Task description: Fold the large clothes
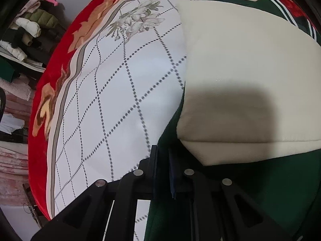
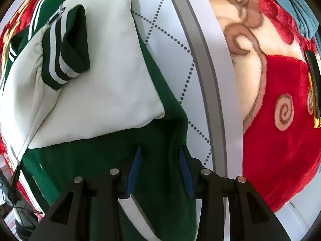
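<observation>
Under both of my tongs lies a red plush blanket (image 2: 280,150) with tan and cream flowers and swirls, and spread over it is a white quilted sheet (image 1: 112,92) crossed by dotted diamond lines, edged with a grey band and printed with a grey flower spray. On that sheet rests the jacket (image 2: 96,146), a dark green varsity type with cream sleeves. Its green body lies nearest my tongs, bunched into soft ridges. One cream sleeve (image 2: 112,76) is laid across the body, smooth and padded, and its ribbed cuff (image 2: 66,48), green with white and black stripes, stands curled open on top of the cream cloth. More striped ribbing runs along the garment's far edge by the blanket. In the left wrist view the other cream sleeve (image 1: 250,70) lies flat over the green, with a dark shadow across it.

My left gripper (image 1: 162,172) has its fingers pressed nearly together, pinching the green edge of the jacket where it meets the sheet. My right gripper (image 2: 160,170) stands spread, its blue pads (image 2: 134,172) on either side of a raised fold of green cloth, not closed on it.

Off the bed's left side, puffy coats (image 1: 30,24) are heaped on a shelf.
</observation>
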`<action>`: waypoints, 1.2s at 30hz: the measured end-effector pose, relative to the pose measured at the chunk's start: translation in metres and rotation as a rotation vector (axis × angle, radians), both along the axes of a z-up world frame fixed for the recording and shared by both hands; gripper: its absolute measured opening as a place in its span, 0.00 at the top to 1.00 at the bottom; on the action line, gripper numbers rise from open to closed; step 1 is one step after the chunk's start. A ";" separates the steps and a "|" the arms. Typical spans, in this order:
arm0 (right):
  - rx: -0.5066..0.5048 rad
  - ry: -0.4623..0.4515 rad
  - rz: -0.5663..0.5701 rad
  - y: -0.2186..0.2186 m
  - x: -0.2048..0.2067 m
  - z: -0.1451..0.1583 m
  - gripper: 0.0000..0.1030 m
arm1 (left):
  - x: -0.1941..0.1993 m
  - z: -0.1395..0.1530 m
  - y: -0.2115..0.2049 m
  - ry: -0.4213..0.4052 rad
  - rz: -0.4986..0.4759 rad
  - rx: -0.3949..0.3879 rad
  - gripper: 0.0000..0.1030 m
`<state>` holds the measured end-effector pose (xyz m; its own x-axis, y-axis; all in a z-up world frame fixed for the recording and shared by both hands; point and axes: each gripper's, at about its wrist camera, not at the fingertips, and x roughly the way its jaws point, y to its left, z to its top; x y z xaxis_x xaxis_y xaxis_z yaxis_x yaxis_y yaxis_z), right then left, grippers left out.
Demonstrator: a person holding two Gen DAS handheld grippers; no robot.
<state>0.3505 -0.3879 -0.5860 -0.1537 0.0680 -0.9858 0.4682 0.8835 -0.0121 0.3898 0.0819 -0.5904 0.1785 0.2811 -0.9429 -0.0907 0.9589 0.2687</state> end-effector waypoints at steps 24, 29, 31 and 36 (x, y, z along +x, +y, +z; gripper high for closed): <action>0.023 -0.148 -0.185 0.023 -0.015 0.039 0.48 | -0.030 0.090 -0.047 -0.107 -0.079 -0.101 0.00; -0.004 -0.108 -0.335 -0.002 -0.023 0.012 0.95 | -0.027 0.073 -0.108 -0.072 -0.129 -0.159 0.00; 0.058 -0.140 -0.473 -0.017 -0.034 0.013 0.94 | -0.029 0.064 -0.133 -0.054 -0.168 -0.181 0.00; 0.051 -0.157 -0.373 -0.014 -0.047 0.032 0.54 | -0.046 0.044 -0.192 -0.012 -0.282 -0.179 0.00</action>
